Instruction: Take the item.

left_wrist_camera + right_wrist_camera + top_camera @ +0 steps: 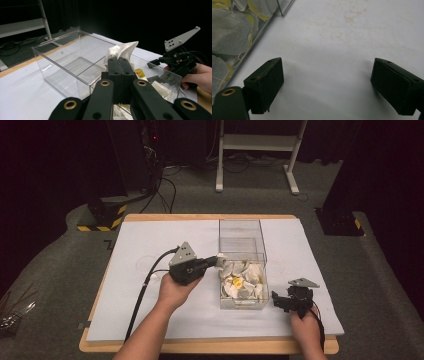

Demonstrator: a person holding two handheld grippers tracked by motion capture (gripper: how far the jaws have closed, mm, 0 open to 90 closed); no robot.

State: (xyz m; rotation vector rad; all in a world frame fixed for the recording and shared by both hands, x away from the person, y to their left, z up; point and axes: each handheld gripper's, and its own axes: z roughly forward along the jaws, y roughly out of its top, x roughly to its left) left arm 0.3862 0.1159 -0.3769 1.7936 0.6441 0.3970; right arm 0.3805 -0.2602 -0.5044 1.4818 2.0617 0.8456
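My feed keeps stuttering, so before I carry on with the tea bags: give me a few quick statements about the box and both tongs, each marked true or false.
1. The left tongs are shut on a white tea bag. True.
2. The right tongs are clamped on a tea bag. False: their jaws stand wide apart over the bare white table cover.
3. The clear box has two compartments. True.
4. The tea bags fill the far compartment. False: they lie in the near one; the far one is empty.
5. The right tongs rest to the right of the box. True.
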